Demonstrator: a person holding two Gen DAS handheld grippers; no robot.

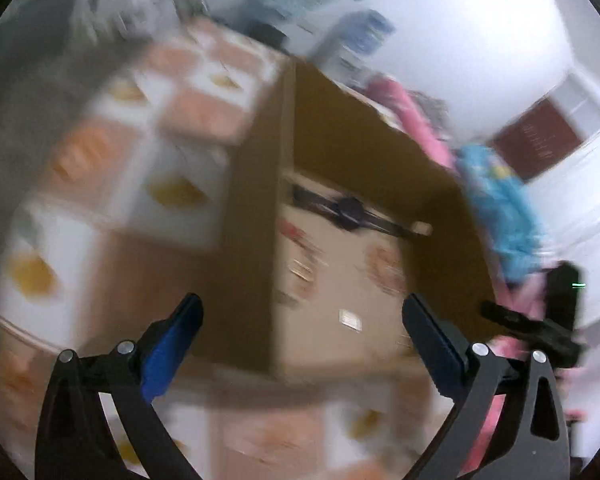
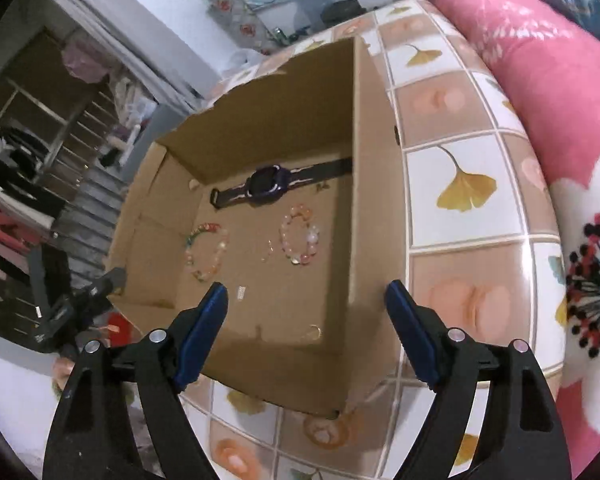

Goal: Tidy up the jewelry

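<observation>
Left view heavily motion-blurred; right view sharp, dim indoor light, fisheye-curved edges.

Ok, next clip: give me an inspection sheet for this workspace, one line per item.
Surface: tabletop with a tile-pattern cover, ginkgo leaves and peach squares.
Job's things: open cardboard box holding a dark watch, two beaded bracelets, a small hoop between them and a gold ring near the front wall.
Clutter: nothing seen on the table outside the box.
Grippers: left claw and right claw both open and empty above the box.
Cables: nothing seen.
Surroundings: pink floral bedding on one side, open shelves with clothes on the other; left view is blurred.
</observation>
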